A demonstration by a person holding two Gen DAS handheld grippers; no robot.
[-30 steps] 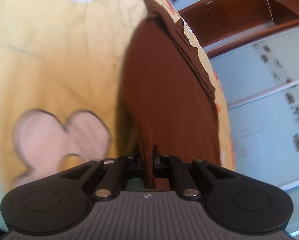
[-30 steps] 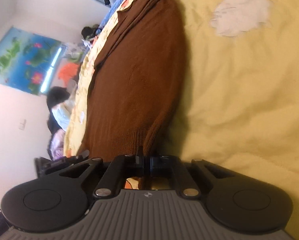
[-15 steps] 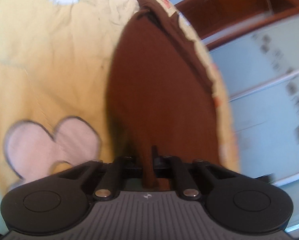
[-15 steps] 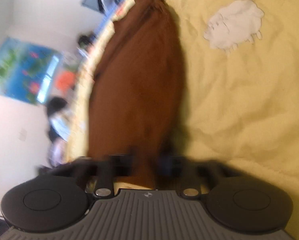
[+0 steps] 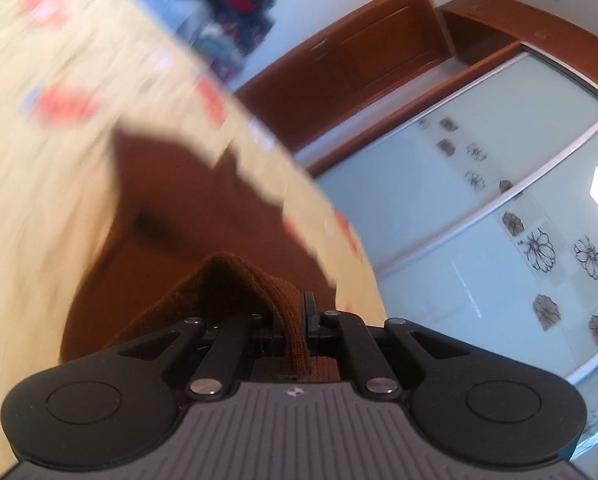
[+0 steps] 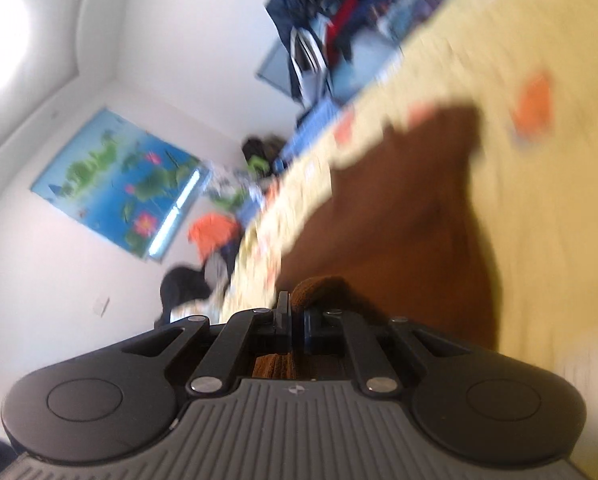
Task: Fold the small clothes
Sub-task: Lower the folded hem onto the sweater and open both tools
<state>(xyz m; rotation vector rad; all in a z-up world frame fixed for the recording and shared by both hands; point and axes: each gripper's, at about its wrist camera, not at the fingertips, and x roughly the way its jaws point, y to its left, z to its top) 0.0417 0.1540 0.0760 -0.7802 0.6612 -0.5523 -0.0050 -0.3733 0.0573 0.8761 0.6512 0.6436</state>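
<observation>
1. Left wrist view first: your left gripper (image 5: pixel 295 320) is pressed together on a fold of the brown knit garment (image 5: pixel 203 216), and the pinched cloth bunches up over the jaws, hiding the fingertips.
2. Beyond that fold the garment and the yellow bedspread (image 5: pixel 39 208) are smeared by motion blur; you cannot make out the garment's far edge or how its layers lie.
3. Your gripper's body cuts off the near part of the garment in both views.
4. On the right wrist view, your right gripper (image 6: pixel 295 320) is pinching another fold of the same garment (image 6: pixel 399 220); a narrow slit shows between the pads, with brown knit filling it.
5. The garment hangs from both grippers and runs onto the bedspread (image 6: pixel 539 200), close to the bed's patterned edge.
6. Past that edge on the left view stand the wardrobe's glass sliding doors (image 5: pixel 499 240), well apart.
7. On the right view, a wall poster (image 6: pixel 119 184) and a blurred clothes pile (image 6: pixel 323 32) lie beyond the bed.
</observation>
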